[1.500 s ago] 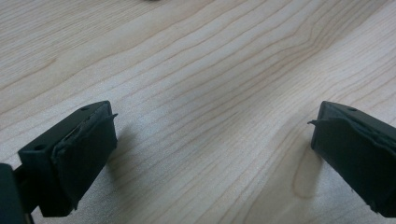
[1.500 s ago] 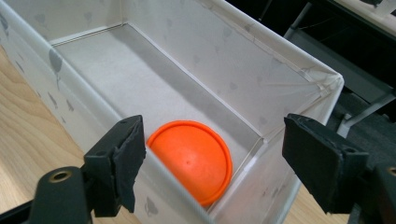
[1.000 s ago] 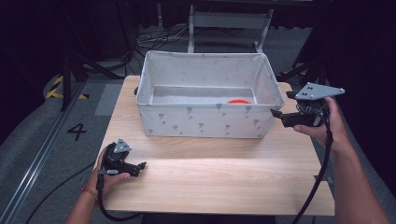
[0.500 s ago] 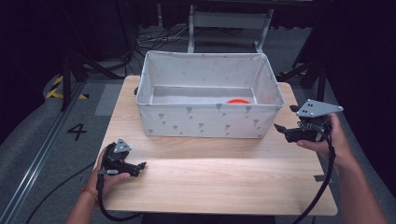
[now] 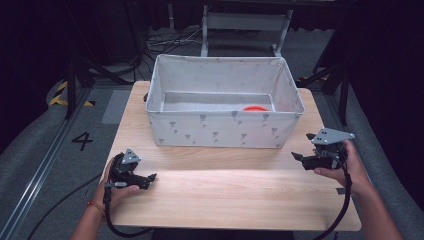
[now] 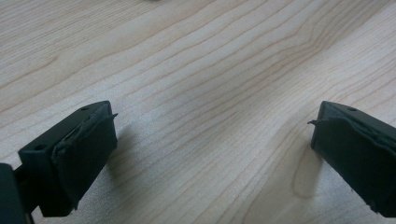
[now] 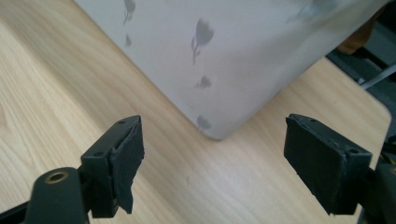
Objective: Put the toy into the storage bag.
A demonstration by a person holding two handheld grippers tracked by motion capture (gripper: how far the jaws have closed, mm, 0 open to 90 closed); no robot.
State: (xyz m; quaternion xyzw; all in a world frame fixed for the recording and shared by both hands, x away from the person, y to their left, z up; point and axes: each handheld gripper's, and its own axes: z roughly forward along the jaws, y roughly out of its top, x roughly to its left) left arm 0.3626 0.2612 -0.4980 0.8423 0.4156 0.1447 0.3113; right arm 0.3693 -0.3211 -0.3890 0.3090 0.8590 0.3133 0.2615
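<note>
A grey fabric box [image 5: 220,131] with small tulip prints stands on the far half of the wooden table [image 5: 230,190]. An orange-red object [image 5: 256,108] lies inside it at the right. My left gripper [image 5: 149,177] rests low on the table near the front left, open with nothing between its jaws; bare wood [image 6: 205,107] lies under them. My right gripper [image 5: 298,158] hovers at the table's right side, open and empty, pointing toward the box's near right corner [image 7: 215,130].
The table's right edge and a dark floor lie just beyond the right hand. Metal stand legs and cables [image 5: 165,45] sit behind the box. A floor mark "4" [image 5: 82,140] is at the left.
The right gripper has come down and back toward the front, from beside the box's right rim to low over the table. The left gripper has stayed put.
</note>
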